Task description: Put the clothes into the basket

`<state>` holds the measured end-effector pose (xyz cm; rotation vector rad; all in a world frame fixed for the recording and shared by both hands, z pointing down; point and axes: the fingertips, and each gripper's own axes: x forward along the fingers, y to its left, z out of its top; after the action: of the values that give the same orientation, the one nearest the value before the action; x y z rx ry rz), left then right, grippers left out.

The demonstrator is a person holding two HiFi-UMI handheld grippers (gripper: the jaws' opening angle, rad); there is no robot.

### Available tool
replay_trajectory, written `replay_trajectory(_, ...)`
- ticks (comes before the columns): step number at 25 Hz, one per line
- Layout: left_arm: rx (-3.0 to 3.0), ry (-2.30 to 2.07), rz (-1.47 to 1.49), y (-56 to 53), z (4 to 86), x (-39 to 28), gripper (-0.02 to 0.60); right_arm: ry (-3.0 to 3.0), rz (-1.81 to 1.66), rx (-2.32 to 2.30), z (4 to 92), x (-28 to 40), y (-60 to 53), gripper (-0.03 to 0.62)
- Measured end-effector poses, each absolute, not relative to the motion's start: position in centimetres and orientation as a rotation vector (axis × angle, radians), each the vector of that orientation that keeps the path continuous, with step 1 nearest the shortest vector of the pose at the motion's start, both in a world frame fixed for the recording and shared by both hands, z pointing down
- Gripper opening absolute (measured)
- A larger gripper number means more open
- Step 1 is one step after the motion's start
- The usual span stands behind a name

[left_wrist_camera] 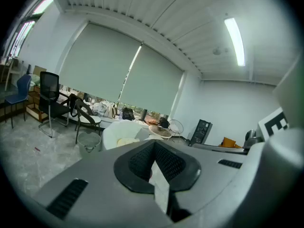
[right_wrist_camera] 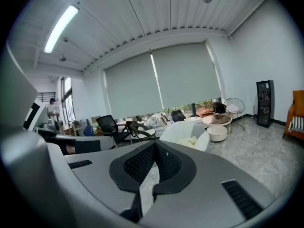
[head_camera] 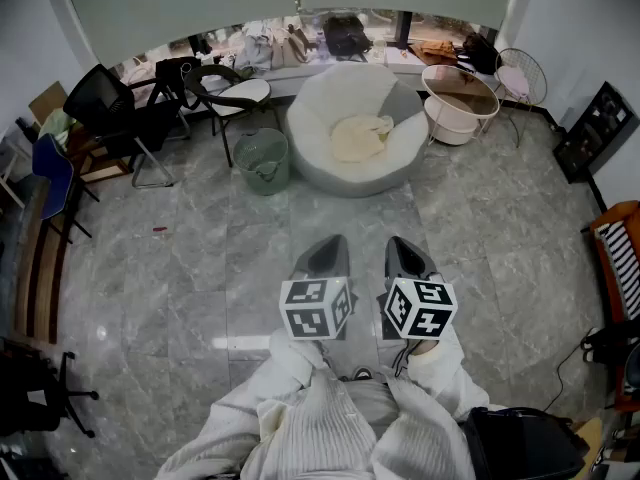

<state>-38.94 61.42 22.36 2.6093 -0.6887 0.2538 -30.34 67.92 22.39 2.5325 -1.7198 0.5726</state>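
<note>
Two grippers are held side by side over the grey floor point(head_camera: 190, 258). The left gripper point(head_camera: 330, 248) has its jaws squeezed together, with nothing in them. The right gripper point(head_camera: 402, 250) is pinched closed and empty too. Far in front, a cream cloth point(head_camera: 362, 138) lies on a big white beanbag seat point(head_camera: 345, 88). It looks like clothes, but it is too small to be sure. A green basket point(head_camera: 262, 160) stands on the floor just beside the seat, on its left. Both grippers are well apart from the cream cloth and the green basket.
</note>
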Motion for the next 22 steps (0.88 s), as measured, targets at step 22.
replay_trajectory(22, 2.635, -0.646, 0.303, 56.1, 23.9, -41.1, -0.003, -1.660, 0.610, 2.622, 23.6, -32.0, 63.6, 0.025)
